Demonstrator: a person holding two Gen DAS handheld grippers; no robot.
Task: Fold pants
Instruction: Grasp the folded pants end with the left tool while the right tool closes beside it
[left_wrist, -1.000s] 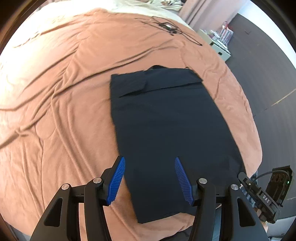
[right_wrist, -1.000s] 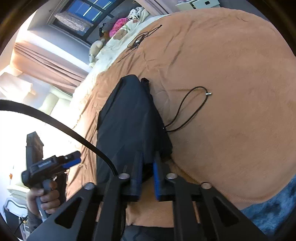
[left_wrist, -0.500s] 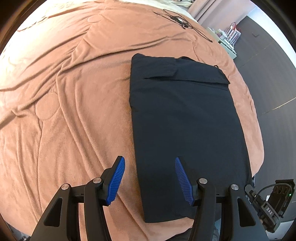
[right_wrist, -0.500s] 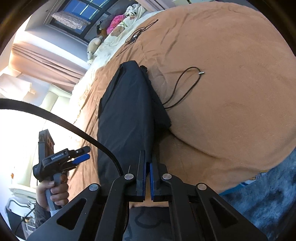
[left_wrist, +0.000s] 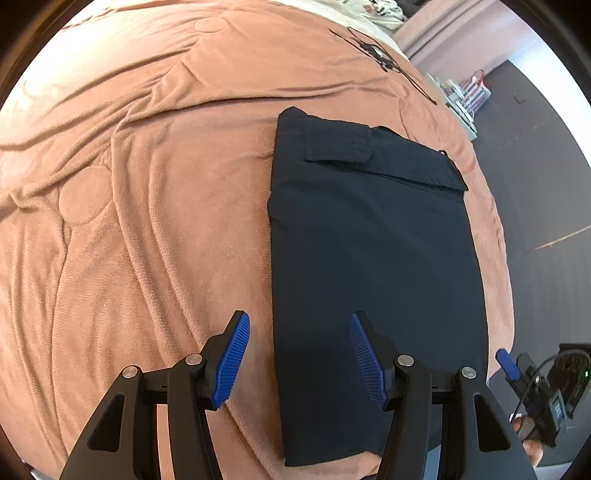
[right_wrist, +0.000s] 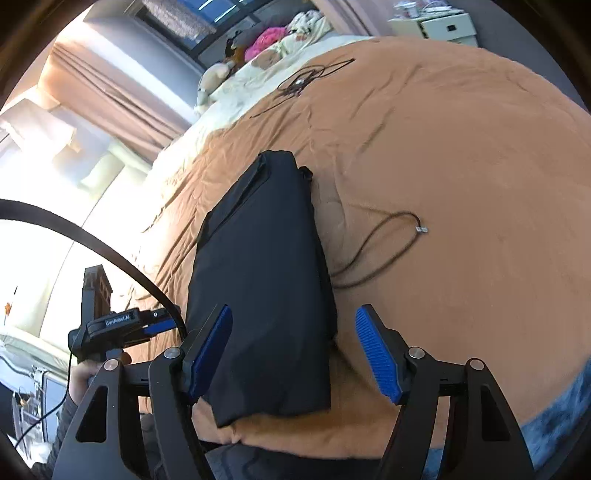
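- We see the dark navy pants (left_wrist: 373, 266), folded into a long rectangle, lying flat on a brown bedspread (left_wrist: 147, 221); the waistband end with its pocket flap lies at the far end, and the near end reaches the bed's front edge.
- The left gripper (left_wrist: 299, 354) hovers above the near part of the pants with its blue-padded jaws standing well apart and nothing pressed between them. In the left wrist view the left long edge of the pants runs between its fingers: the left pad is over bare bedspread, the right pad over the cloth.
- The right gripper (right_wrist: 293, 350) has just been opening; its jaws now stand wide and free of the cloth. In the right wrist view the near end of the pants (right_wrist: 266, 280) lies between and beyond its fingers, nearer the left pad, with bedspread under the right pad.
- A thin dark cord (right_wrist: 373, 251) with a small metal end loops on the bedspread just right of the pants.
- A hand (right_wrist: 83, 376) holds the left gripper's handle at the lower left of the right wrist view.
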